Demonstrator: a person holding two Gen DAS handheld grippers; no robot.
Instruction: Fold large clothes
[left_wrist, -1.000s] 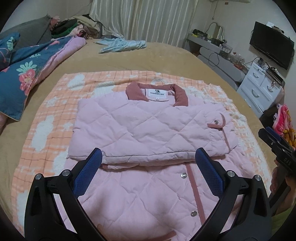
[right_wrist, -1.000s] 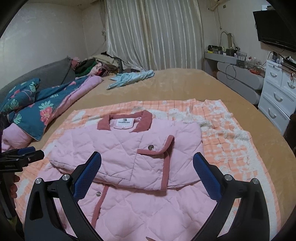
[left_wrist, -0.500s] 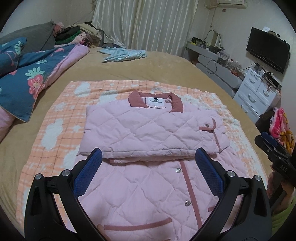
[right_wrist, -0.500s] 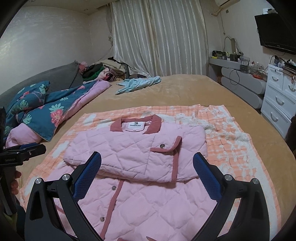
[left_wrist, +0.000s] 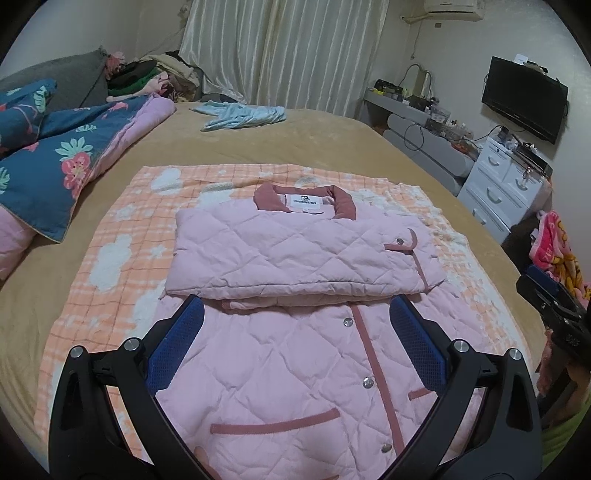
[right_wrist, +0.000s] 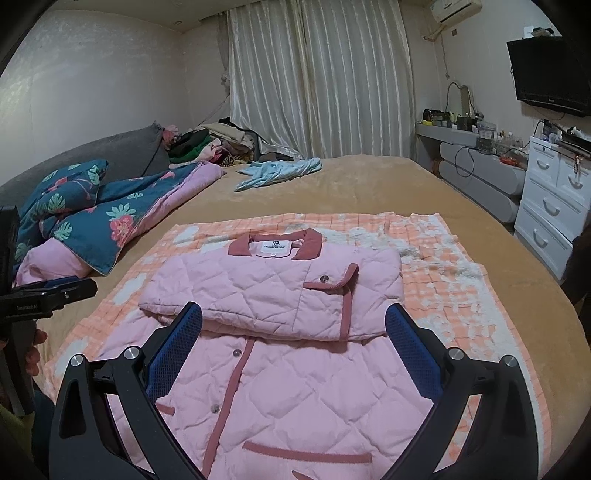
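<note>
Both wrist cameras are looking along the bed (left_wrist: 332, 147) toward the curtain (right_wrist: 317, 74), hovering near the pink jacket's (left_wrist: 295, 251) hem, sharing the jacket and curtain.

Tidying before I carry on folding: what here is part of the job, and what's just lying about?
Part of the job:
pink quilted jacket
orange checked blanket beneath it
left tool, open
right tool, open

Lying about:
light blue garment
floral duvet
clothes pile
</note>
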